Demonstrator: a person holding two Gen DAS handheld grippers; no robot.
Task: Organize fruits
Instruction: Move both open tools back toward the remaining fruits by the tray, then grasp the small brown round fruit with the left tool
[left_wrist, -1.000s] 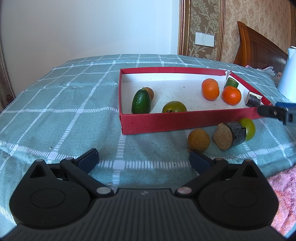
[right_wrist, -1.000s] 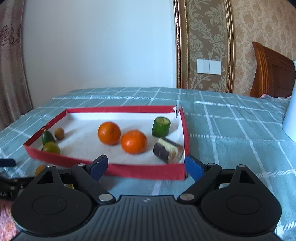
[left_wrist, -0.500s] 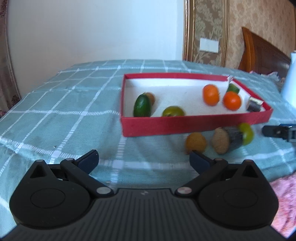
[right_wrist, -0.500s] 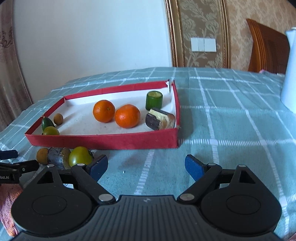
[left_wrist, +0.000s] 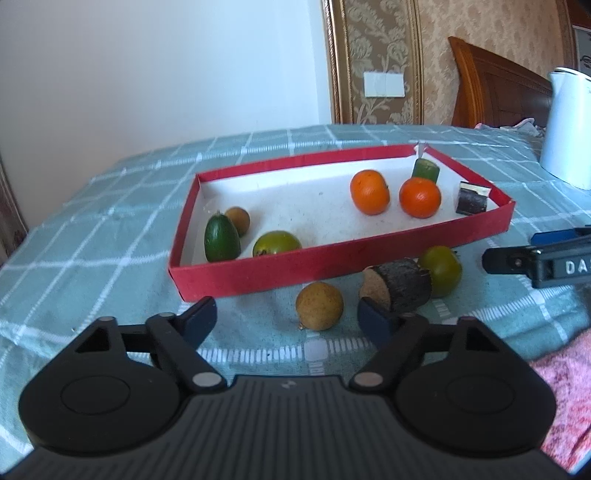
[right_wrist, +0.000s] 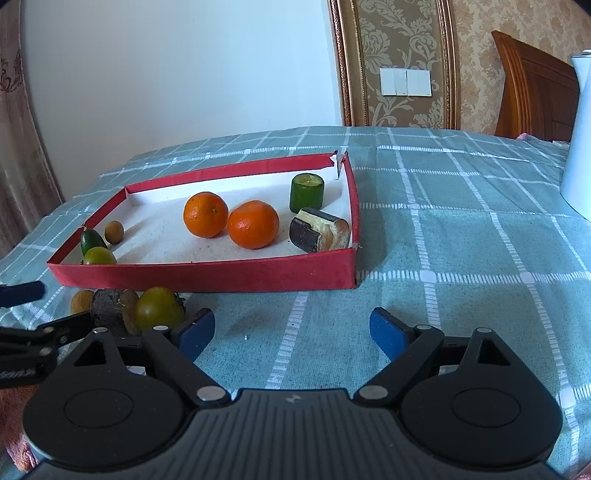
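Left gripper (left_wrist: 286, 317) has advanced toward brown round fruit (left_wrist: 319, 305), jaws spread. Right gripper (right_wrist: 291, 330) likewise gapes, empty. Fruit lies at 6 o'clock of red tray (left_wrist: 332, 264), skin tan, speckled.

The left gripper (left_wrist: 286, 317) is built of matte black plastic, with a ribbed grey centre plate marked by a small white logo. Two round black housings flank it, each with an embossed circle. Silver pivot pins fasten the angled black arms, tipped with blue pads (left_wrist: 371, 319). The right gripper (right_wrist: 291, 330) is made alike; white lettering "DAS" is seen on its side.
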